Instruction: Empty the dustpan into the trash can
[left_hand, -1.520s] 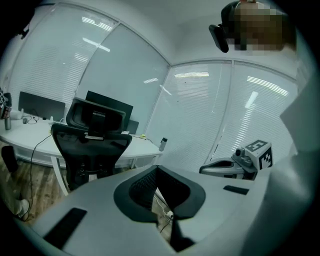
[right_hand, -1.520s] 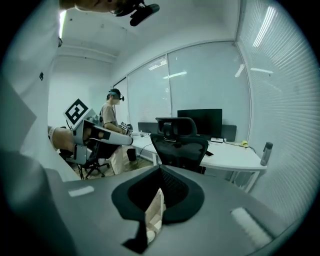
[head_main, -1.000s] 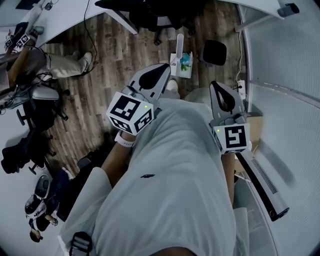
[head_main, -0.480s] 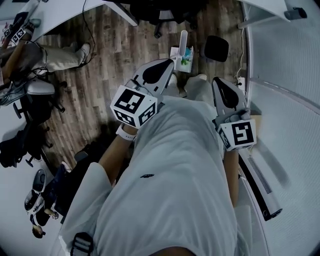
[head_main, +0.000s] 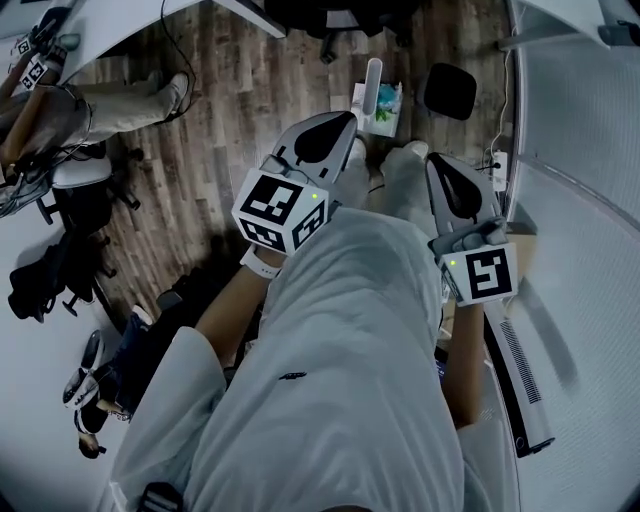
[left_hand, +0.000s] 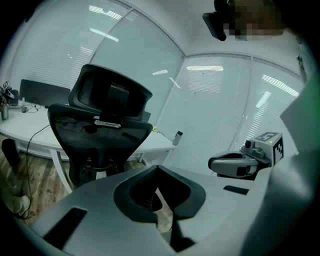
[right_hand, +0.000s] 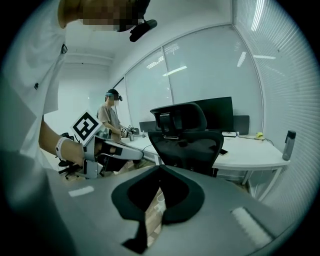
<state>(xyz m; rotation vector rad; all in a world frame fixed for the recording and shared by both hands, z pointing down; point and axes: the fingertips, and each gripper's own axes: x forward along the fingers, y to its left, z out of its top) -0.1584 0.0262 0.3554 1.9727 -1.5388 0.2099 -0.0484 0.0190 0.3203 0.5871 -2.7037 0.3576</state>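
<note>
Task seemingly not begun: left gripper and right gripper both closed, empty, while white-handled teal plastic dustpan stands untouched on wooden floor, upper centre, near likely black trash can.

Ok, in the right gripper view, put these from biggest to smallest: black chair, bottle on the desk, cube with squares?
1. The black chair looks largest.
2. The marker cube on the left hand-held gripper comes next, but it is nearer the camera, so it may only look bigger.
3. The bottle looks smallest.
</note>
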